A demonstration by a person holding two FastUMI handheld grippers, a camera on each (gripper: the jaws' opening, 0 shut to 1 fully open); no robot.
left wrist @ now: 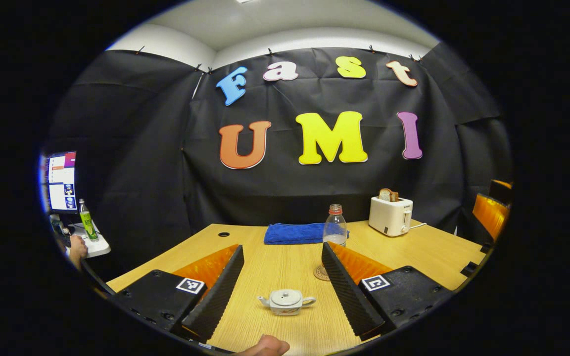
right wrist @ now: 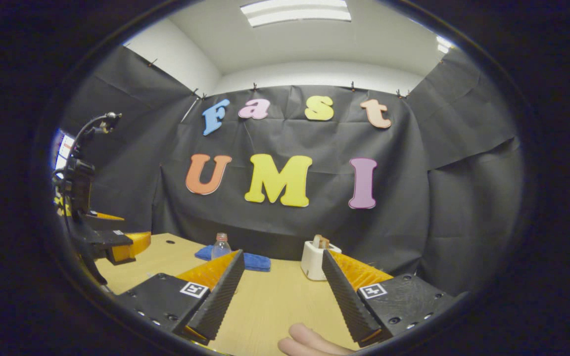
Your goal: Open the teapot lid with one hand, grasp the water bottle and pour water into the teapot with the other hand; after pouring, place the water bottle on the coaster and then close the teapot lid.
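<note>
Bright, even overhead ceiling light point(right wrist: 296, 11); sharp focus, fisheye-curved edges.

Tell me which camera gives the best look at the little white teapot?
The left gripper view. There the teapot sits whole on the wooden table, lid on, spout and handle both clear, framed between that gripper's open jaws. The right gripper view faces the water bottle and toaster instead, so it adds nothing about the teapot.

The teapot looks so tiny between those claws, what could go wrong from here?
1. The teapot has a small lid; the wide-open left claw could slip off it or nudge the pot.
2. The water bottle has no cap, so a clumsy grab could spill water near the toaster.
</note>
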